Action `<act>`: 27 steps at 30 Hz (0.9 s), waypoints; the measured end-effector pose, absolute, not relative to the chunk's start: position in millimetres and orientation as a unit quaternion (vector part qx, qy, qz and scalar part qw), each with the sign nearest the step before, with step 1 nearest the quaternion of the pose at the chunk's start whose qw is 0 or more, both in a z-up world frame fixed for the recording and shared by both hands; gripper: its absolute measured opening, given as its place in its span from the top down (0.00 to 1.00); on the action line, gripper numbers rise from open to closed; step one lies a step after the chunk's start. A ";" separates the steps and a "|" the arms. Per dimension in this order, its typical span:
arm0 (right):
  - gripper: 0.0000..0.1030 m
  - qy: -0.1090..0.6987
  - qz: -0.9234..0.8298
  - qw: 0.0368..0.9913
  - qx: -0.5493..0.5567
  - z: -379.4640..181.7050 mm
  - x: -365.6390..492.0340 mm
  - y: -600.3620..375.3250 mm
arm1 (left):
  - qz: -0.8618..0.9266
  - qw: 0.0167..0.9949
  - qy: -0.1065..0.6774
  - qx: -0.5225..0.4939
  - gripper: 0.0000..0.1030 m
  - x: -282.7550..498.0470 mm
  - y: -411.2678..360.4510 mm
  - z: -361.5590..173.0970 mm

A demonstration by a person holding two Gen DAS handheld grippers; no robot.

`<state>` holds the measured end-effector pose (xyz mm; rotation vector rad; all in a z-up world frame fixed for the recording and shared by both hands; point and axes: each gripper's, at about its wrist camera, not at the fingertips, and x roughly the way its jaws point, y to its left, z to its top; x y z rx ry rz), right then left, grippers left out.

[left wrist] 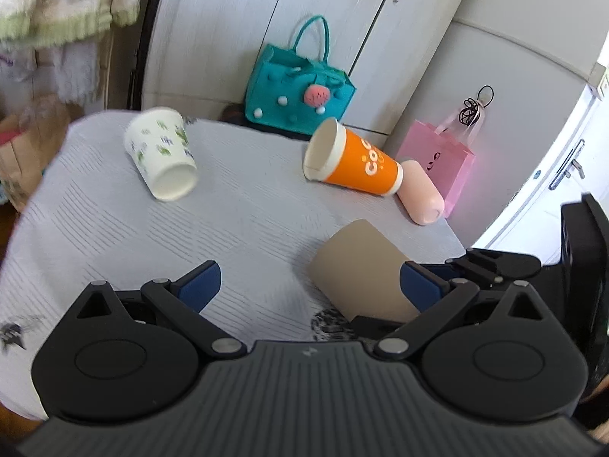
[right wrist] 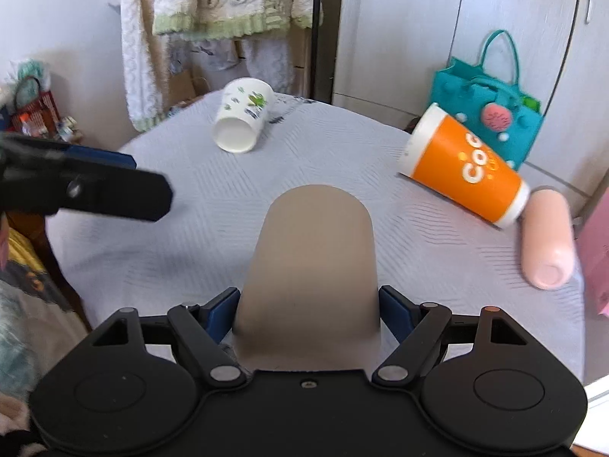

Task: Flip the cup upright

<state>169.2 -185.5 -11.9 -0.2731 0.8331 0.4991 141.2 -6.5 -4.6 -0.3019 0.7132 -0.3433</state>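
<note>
A plain tan cup [right wrist: 310, 259] sits between the blue pads of my right gripper [right wrist: 309, 310], which is shut on it; its closed base points away from the camera. The same tan cup [left wrist: 359, 270] shows in the left wrist view, low right. My left gripper [left wrist: 310, 285] is open and empty, left of the tan cup. An orange cup [left wrist: 359, 162] [right wrist: 464, 171] lies on its side. A white cup with green prints [left wrist: 161, 152] [right wrist: 243, 114] lies tilted at the far side. All rest over a grey tablecloth [left wrist: 236, 213] [right wrist: 213, 205].
A pink cylinder [left wrist: 420, 194] [right wrist: 546, 236] lies touching the orange cup's base. A teal felt handbag [left wrist: 298, 91] [right wrist: 491, 103] and a pink paper bag [left wrist: 441, 160] stand at the table's far edge. Cabinets stand behind. Clothes [right wrist: 213, 0] hang at the left.
</note>
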 end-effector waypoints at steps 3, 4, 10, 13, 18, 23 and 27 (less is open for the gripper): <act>0.20 0.405 0.242 0.874 -0.119 -16.8 170.4 -193.6 | -0.170 0.904 0.360 -0.157 0.01 146.8 -12.5 -12.3; 0.20 0.405 0.245 0.874 -0.112 -17.2 171.4 -196.9 | -0.172 0.902 0.363 -0.160 0.01 148.2 -14.1 -14.8; 0.20 0.407 0.268 0.866 -0.109 -17.7 176.5 -203.4 | -0.199 0.874 0.400 -0.189 0.01 161.5 -27.4 -31.1; 0.19 0.392 0.277 0.871 -0.110 -11.8 176.8 -207.6 | -0.216 0.856 0.416 -0.218 0.02 168.5 -34.3 -40.3; 0.18 0.389 0.306 0.860 -0.125 -4.1 178.3 -210.3 | -0.242 0.836 0.422 -0.256 0.04 181.7 -47.3 -49.9; 0.15 0.396 0.309 0.856 -0.120 -9.4 181.8 -215.4 | -0.249 0.822 0.438 -0.265 0.18 192.1 -57.7 -57.8; 0.15 0.404 0.302 0.859 -0.083 -14.1 188.8 -224.2 | -0.251 0.813 0.444 -0.280 0.20 199.0 -61.9 -64.3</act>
